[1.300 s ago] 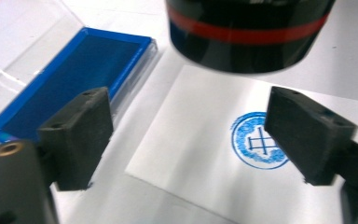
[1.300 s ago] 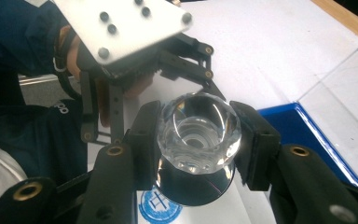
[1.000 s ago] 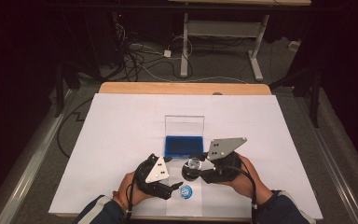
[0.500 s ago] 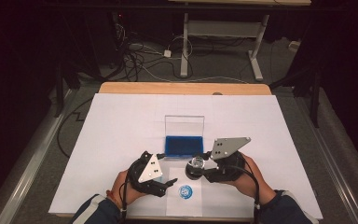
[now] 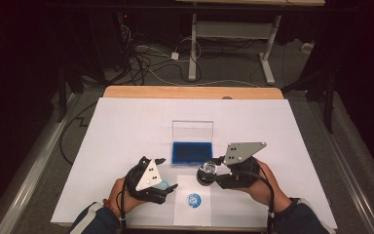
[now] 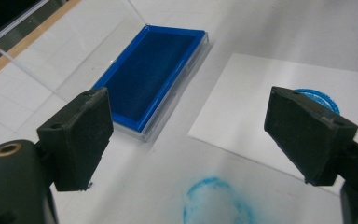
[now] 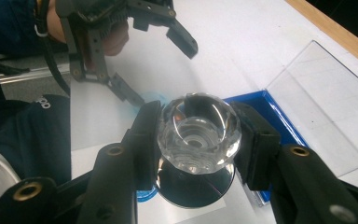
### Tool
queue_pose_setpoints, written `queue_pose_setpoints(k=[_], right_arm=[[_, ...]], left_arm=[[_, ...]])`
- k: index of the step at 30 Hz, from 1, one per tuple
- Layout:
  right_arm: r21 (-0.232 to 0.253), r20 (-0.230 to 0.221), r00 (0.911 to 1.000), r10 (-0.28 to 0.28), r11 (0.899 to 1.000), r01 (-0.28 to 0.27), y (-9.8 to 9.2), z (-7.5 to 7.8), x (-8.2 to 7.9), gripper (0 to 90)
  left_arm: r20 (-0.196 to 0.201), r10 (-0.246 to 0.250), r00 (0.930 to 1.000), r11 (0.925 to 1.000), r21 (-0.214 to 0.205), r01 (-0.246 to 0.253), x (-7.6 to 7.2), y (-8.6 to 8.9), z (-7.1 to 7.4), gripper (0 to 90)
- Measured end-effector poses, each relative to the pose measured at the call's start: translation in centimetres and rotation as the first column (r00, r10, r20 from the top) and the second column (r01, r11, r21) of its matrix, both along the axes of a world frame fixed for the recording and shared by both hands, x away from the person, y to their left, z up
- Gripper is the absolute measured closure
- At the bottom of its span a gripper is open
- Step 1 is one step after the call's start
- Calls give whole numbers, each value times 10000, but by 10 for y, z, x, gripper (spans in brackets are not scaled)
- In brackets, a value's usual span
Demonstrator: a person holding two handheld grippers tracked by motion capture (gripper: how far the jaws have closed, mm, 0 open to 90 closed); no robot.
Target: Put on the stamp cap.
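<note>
1 faceted clear-handled stamp [image 7: 198,133] sits pinched between the pads of your right tool [image 5: 213,171], held above the tabletop [image 5: 126,126] between the blue ink pad [image 5: 191,152] and the white paper sheet [image 5: 193,210]. Its grip is on a rounded, glassy knob, so the stamp could twist or squirt out if you press down off-axis. The paper already carries 1 round blue print [image 5: 193,199]; a 2nd strike landing on it would blur both. Your left tool [image 5: 161,174] hangs with its jaws wide apart and nothing in them, near the sheet's left edge, over a blue smudge [image 6: 217,205] on the tabletop. With the sheet unpinned, lifting the stamp could drag it. Watch the upright clear lid [image 5: 192,130] behind the pad too: a knock from either tool could tip the case.
</note>
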State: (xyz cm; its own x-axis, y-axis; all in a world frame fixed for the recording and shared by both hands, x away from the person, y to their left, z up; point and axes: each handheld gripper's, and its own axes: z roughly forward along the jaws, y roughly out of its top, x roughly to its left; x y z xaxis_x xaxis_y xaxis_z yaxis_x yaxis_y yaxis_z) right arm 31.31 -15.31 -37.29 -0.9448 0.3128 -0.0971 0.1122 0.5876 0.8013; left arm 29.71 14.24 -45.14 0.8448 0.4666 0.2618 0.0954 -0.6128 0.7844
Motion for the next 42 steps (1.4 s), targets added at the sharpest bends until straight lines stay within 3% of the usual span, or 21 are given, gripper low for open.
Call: queue_pose_setpoints(k=[4, 20, 42], right_arm=[[-16, 37, 10000, -53, 10000, 53, -1, 0, 1, 564], [43, 147, 9992, -362, 9993, 362, -13, 5, 5, 564], [-107, 362, 9957, -848, 9963, 852, -27, 6, 12, 564]], left_arm=[[7, 177, 9998, 9996, -209, -176, 0, 9, 1, 147], [99, 1006, 9949, 9944, -343, -1002, -8, 44, -6, 148], [-369, 1647, 9857, 9855, -345, -1659, -25, 76, -19, 148]])
